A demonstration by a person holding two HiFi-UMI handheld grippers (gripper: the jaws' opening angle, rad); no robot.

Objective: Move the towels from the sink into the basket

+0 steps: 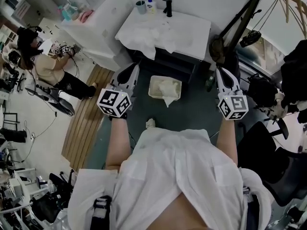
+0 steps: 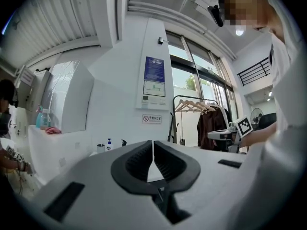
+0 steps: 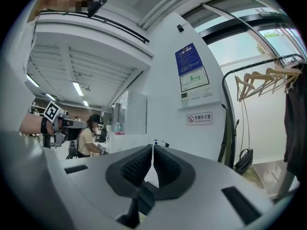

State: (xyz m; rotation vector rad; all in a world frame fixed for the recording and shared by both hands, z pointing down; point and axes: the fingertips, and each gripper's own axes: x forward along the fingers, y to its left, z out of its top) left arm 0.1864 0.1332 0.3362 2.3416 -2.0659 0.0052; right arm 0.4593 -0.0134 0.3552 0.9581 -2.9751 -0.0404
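White towels [image 1: 152, 36] lie crumpled over the white sink counter [image 1: 194, 25] straight ahead. On the dark floor below it stands a pale rectangular basket [image 1: 154, 91] with a white towel [image 1: 169, 89] in it, one corner hanging over the near rim. My left gripper [image 1: 128, 74] is held level to the left of the basket and my right gripper [image 1: 222, 74] to its right, both well short of the sink. In the left gripper view the left gripper [image 2: 153, 148] has its jaws together with nothing between them. The right gripper [image 3: 153, 151] looks the same in its own view.
A faucet [image 1: 167, 7], a cup [image 1: 140, 6] and a soap bottle [image 1: 150, 4] stand at the back of the counter. A person [image 1: 45, 63] sits at the left beyond a wooden floor strip [image 1: 86, 121]. Dark bags, chairs [image 1: 276, 128] and a rack with hangers [image 3: 261, 80] crowd the right.
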